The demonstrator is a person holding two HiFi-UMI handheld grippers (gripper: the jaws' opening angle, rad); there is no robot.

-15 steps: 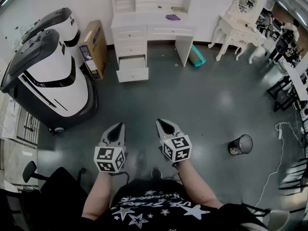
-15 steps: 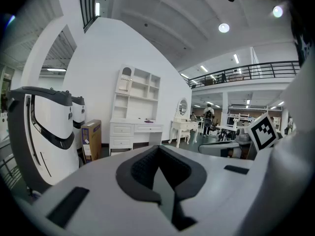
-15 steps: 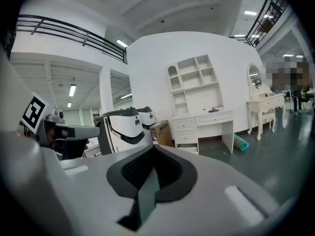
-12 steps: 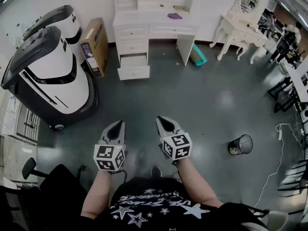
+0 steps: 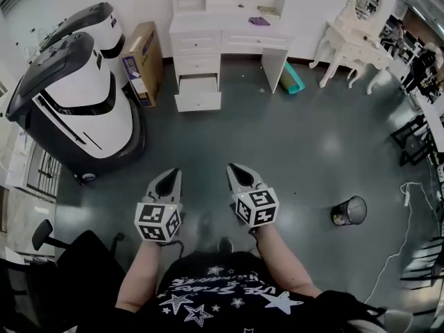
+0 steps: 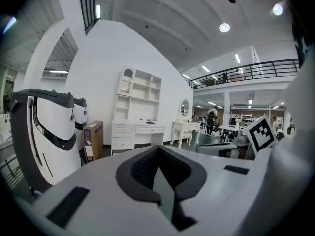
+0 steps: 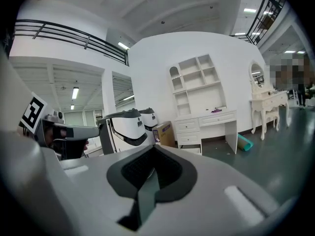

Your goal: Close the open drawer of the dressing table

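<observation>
We are holding the left gripper and right gripper closed and empty, well apart from the dressing table's open drawer.

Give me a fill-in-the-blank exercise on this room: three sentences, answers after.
The white dressing table has its ____ white drawer pulled out.
In the head view, the brown cardboard box stands to the table's ____.
The left tool and the right tool both have their jaws ____, with nothing between them.
Missing words: bottom; left; shut.
</observation>
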